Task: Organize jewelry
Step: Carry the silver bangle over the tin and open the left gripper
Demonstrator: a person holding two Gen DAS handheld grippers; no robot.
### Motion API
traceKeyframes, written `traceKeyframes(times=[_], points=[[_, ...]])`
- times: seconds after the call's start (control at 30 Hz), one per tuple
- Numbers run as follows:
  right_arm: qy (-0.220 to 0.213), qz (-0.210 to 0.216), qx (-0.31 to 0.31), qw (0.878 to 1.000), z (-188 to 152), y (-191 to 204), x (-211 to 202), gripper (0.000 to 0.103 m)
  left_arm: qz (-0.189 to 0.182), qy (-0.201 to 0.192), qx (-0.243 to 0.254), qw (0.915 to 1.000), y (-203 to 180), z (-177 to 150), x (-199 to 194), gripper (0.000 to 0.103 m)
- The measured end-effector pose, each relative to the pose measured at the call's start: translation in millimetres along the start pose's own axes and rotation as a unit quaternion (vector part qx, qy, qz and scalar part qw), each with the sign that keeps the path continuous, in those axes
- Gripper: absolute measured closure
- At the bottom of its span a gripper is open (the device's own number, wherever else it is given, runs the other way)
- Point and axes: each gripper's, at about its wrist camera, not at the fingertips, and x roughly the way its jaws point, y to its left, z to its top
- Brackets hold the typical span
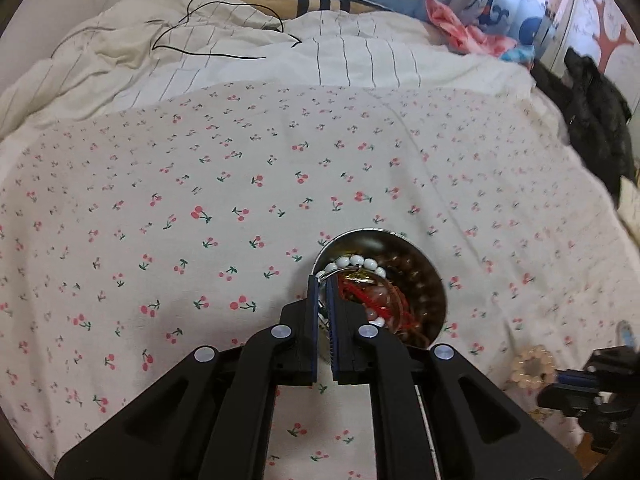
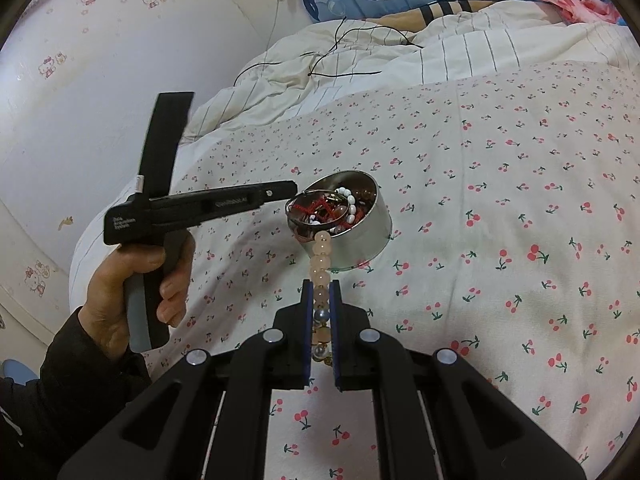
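A round metal tin [image 1: 434,276] [image 2: 372,220] sits tilted on the cherry-print sheet, holding several pieces: a white bead bracelet [image 1: 356,262], red cord and brown beads. My left gripper [image 1: 323,280] is shut on the tin's near rim; in the right wrist view it [image 2: 290,194] reaches the tin's left rim. My right gripper [image 2: 321,288] is shut on a pale pink bead bracelet [image 2: 321,258], which sticks up toward the tin. In the left wrist view the bracelet [image 1: 532,368] and the right gripper [image 1: 560,378] appear at the lower right.
The cherry-print sheet [image 1: 240,184] covers the bed. A striped white duvet [image 1: 280,52] with a black cable [image 1: 208,46] lies at the back, with whale-print pillows behind. A black garment [image 1: 596,120] lies at the right edge. A wall [image 2: 100,60] borders the bed's left.
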Motion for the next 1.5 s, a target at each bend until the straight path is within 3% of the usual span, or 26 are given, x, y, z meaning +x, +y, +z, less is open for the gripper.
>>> traceKeyframes(times=[0.13,0.3,0.6,0.73,0.83,0.93,1.0,1.1,1.27,1.37,1.5], points=[[-0.003,0.002,0.003,1.000,0,-1,-1,0.095,-0.055,0.004,-0.049,0.9973,20,2,-5,0.098],[-0.003,0.002,0.005,1.000,0,-1,-1,0.095,-0.095,0.020,-0.074,0.9925,24,-2,2,0.095],[-0.003,0.007,0.011,1.000,1,-3,-3,0.095,-0.082,0.064,-0.026,0.9942,-11,-12,40,0.095],[-0.006,0.008,0.014,1.000,2,-6,-4,0.095,-0.082,0.065,-0.022,0.9943,-19,-8,47,0.094],[-0.009,0.015,0.020,1.000,2,-9,-6,0.095,-0.089,0.050,-0.025,0.9945,-18,-6,32,0.093],[-0.015,0.026,0.029,0.999,3,-10,-6,0.094,-0.093,0.017,-0.047,0.9944,-4,-4,2,0.081],[-0.022,0.037,0.036,0.998,5,-11,-8,0.095,-0.087,-0.005,-0.066,0.9940,6,-9,-15,0.057],[-0.031,0.049,0.040,0.997,11,-7,-8,0.095,-0.061,-0.029,-0.091,0.9935,21,-26,-35,0.054],[-0.037,0.053,0.039,0.997,30,4,2,0.095,0.003,-0.038,-0.089,0.9953,31,-47,-30,0.054],[-0.035,0.052,0.035,0.997,44,10,15,0.095,-0.008,-0.028,-0.108,0.9937,40,-46,-27,0.053],[-0.020,0.067,0.050,0.996,60,10,42,0.095,0.002,-0.045,-0.103,0.9937,42,-42,-37,0.040]])
